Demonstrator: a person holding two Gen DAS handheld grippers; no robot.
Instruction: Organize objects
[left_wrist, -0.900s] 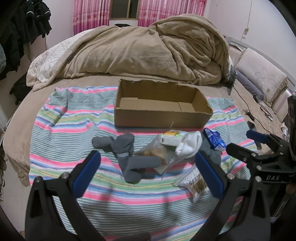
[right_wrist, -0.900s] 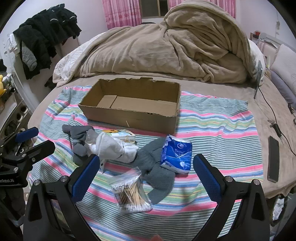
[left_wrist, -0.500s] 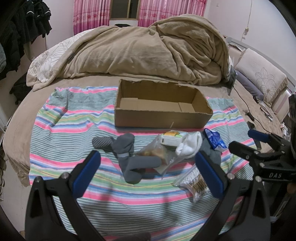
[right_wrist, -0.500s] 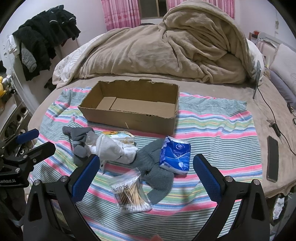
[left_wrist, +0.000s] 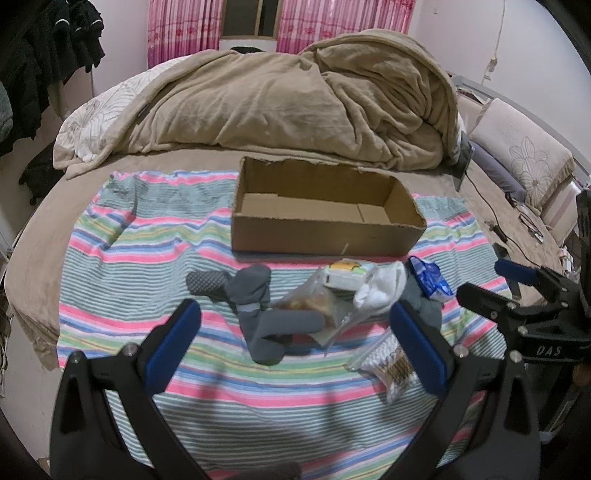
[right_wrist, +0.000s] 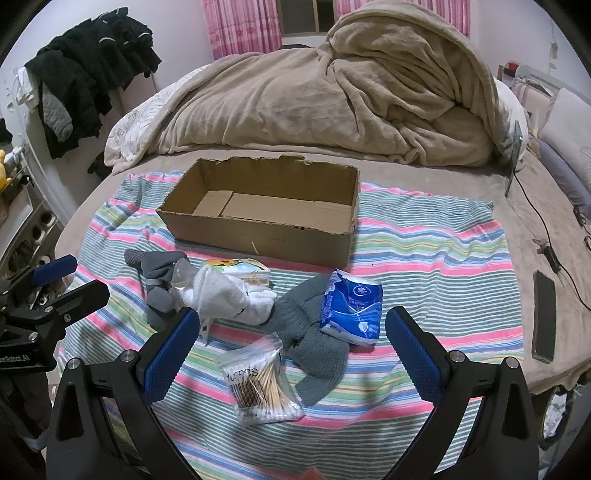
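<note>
Both your grippers, left gripper (left_wrist: 295, 349) and right gripper (right_wrist: 288, 349), hover with jaws spread wide, holding nothing. Nearest you lies the clear plastic bag of cotton swabs (right_wrist: 260, 384); beyond it are the grey knitted sock (right_wrist: 314, 332), blue tissue packet (right_wrist: 351, 306) and white sock (right_wrist: 229, 299). Farthest on the striped cloth (right_wrist: 424, 251) sits the open brown cardboard box (right_wrist: 266, 206).

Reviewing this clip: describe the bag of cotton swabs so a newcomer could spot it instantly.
Start at the open cardboard box on the striped blanket; a pile of small items lies in front of it. The cotton swab bag is the item nearest the camera, just below the grey knit piece. It alone is a clear zip bag showing wooden sticks with white tips.
</note>
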